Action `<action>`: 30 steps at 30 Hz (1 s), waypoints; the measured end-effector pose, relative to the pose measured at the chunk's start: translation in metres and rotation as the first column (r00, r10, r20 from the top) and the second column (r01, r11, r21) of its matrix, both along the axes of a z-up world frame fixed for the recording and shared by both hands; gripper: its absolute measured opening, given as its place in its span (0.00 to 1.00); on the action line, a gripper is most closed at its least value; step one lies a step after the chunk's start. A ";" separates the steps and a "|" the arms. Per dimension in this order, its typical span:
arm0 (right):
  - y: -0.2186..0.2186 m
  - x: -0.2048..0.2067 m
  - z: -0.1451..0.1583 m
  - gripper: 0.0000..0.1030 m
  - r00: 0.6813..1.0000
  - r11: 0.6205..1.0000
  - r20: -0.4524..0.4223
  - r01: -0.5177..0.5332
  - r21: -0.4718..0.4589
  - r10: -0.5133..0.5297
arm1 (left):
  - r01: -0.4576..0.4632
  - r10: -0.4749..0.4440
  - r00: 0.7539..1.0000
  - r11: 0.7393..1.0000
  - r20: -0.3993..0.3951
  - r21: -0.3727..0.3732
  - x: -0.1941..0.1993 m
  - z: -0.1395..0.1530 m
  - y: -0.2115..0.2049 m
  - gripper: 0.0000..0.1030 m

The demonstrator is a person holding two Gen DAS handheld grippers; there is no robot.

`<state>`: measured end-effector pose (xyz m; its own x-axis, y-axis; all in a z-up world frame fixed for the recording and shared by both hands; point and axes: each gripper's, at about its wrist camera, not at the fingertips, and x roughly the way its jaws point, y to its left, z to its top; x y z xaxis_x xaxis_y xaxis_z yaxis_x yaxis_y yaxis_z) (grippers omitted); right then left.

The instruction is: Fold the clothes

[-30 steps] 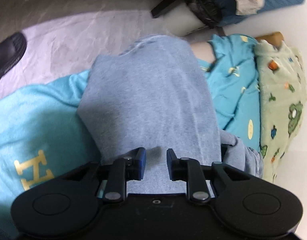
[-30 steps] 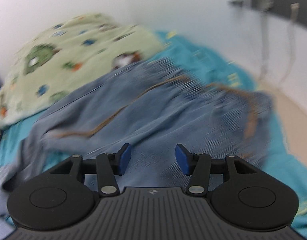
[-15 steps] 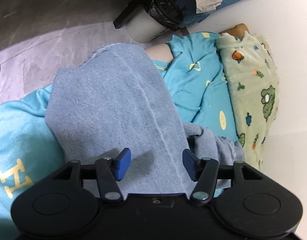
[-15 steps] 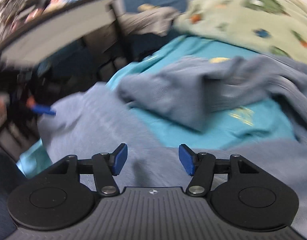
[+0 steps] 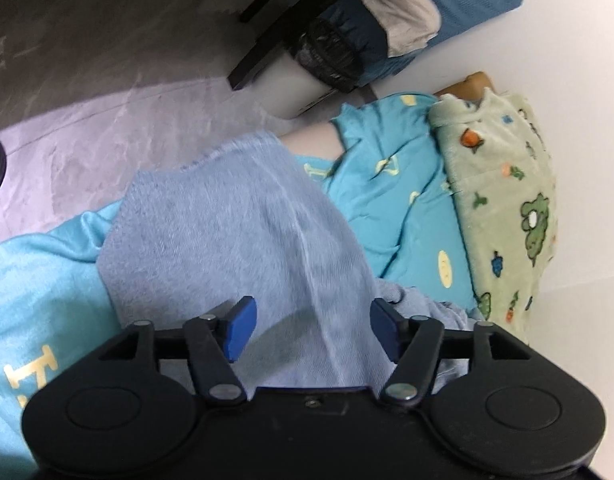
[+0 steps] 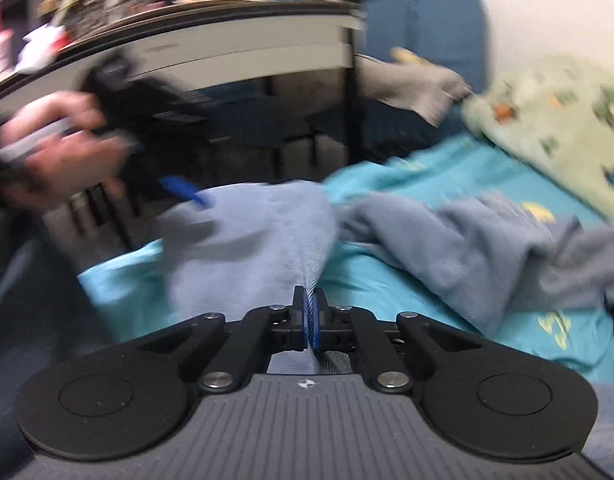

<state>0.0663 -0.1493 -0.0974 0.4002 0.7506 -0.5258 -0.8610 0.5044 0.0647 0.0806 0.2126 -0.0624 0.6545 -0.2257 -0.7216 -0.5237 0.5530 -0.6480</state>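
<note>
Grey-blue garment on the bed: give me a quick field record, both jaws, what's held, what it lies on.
garment: grey-blue fleece garment, partly folded, rest bunched
surface: turquoise bedsheet
left gripper: jaws apart and just opening wider, above the garment, not pressing it
right gripper: jaws just closed, shut on the garment's fold edge
nearby: green cartoon-print blanket along the wall
person's hand: holds the left gripper, blurred

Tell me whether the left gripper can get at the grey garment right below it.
Probably yes. The left gripper has just been opening and hangs over the grey garment, which lies flat on the turquoise sheet with nothing between fingers and cloth. The right gripper already pinches another edge.
</note>
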 end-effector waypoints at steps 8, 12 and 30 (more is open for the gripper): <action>0.027 -0.062 -0.036 0.05 0.986 0.945 -0.056 -0.168 -0.280 0.159 | 0.050 -0.042 0.996 0.993 -0.081 0.104 0.015 -0.005 -0.010 0.60; 0.028 -0.052 -0.041 0.08 0.984 0.950 -0.123 -0.155 -0.270 0.125 | 0.064 -0.049 0.990 0.991 -0.129 0.117 0.032 -0.015 -0.010 0.60; 0.016 -0.037 -0.027 0.10 0.980 0.983 -0.149 -0.152 -0.106 0.136 | -0.004 0.000 1.000 0.976 0.017 0.217 0.001 0.034 -0.001 0.02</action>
<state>0.0294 -0.1329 -0.1248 0.2087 0.7252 -0.6561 -0.9117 0.3871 0.1379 0.0813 0.2111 -0.0282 0.6671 -0.0639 -0.7422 -0.5152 0.6801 -0.5216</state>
